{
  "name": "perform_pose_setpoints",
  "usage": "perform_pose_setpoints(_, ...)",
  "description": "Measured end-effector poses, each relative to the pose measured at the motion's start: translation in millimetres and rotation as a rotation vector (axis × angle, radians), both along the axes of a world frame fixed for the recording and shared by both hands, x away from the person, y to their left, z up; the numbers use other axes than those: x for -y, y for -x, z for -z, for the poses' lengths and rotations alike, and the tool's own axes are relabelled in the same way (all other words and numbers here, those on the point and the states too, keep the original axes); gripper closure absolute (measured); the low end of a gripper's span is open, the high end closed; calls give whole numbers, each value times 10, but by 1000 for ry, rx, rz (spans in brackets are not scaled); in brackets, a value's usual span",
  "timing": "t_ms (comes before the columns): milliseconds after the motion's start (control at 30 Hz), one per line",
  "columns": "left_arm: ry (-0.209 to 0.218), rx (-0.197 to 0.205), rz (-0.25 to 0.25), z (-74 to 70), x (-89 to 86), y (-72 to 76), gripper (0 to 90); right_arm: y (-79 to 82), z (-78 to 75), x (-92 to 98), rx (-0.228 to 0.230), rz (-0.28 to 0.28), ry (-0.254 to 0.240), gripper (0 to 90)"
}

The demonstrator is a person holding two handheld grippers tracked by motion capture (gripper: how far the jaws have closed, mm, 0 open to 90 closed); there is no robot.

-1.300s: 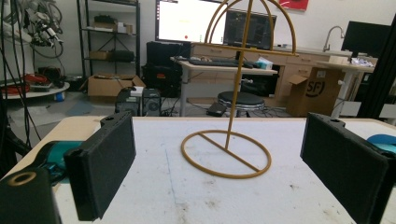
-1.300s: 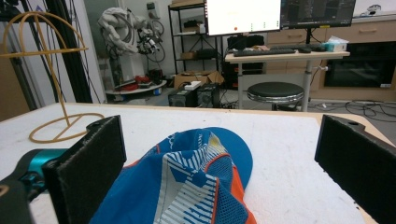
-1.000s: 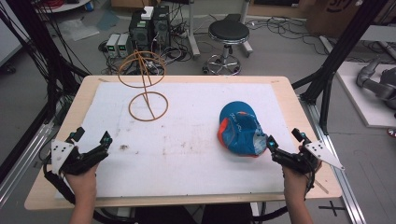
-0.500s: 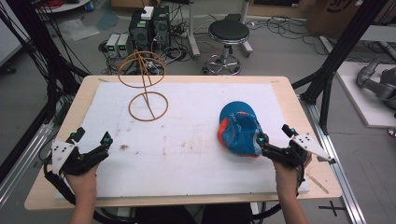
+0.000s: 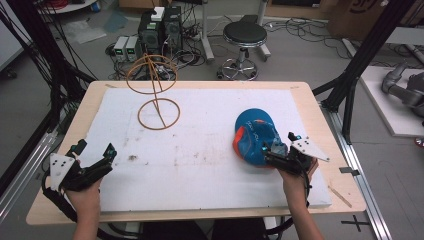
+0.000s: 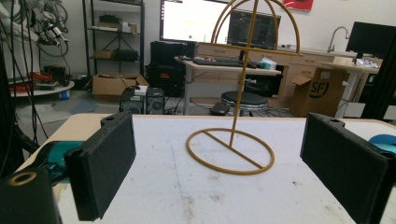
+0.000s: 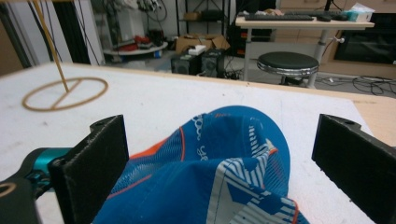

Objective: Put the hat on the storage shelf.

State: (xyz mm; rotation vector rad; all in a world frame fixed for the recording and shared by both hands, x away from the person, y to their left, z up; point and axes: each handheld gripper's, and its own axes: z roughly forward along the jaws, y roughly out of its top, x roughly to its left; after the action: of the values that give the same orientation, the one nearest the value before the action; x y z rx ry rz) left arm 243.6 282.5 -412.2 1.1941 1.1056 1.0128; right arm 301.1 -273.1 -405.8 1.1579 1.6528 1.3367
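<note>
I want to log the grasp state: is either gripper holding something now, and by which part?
Nothing is held. The right gripper stands open around the near edge of the blue cap; the left gripper is open over bare table.

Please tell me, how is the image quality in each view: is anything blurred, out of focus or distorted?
High view: even indoor light, slightly soft; the blue fabric cap with orange trim casts little shadow. Left gripper view: the thin golden wire stand is sharp, the near black jaws slightly soft, bright screens behind. Right gripper view: the cap is close and slightly blurred, with wide-angle stretching at the edges.
</note>
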Motion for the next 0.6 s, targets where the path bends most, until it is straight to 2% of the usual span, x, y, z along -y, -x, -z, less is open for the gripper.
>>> perform_pose_setpoints(367,-7,-4,4,3,23,-6,108,-72,93,-61,-31,-3,65,52)
perform_pose_setpoints(400,-7,-5,4,2,23,-4,108,-73,101,-74,-45,0,62,54)
perform_pose_setpoints(433,-8,-5,5,2,22,-2,108,-78,108,-81,-49,9,70,74)
perform_pose_setpoints(500,-8,-6,4,3,20,-1,109,-82,117,-97,-52,18,75,171)
perform_pose_setpoints(600,-9,-6,3,4,18,2,109,-90,124,-103,-66,13,71,209)
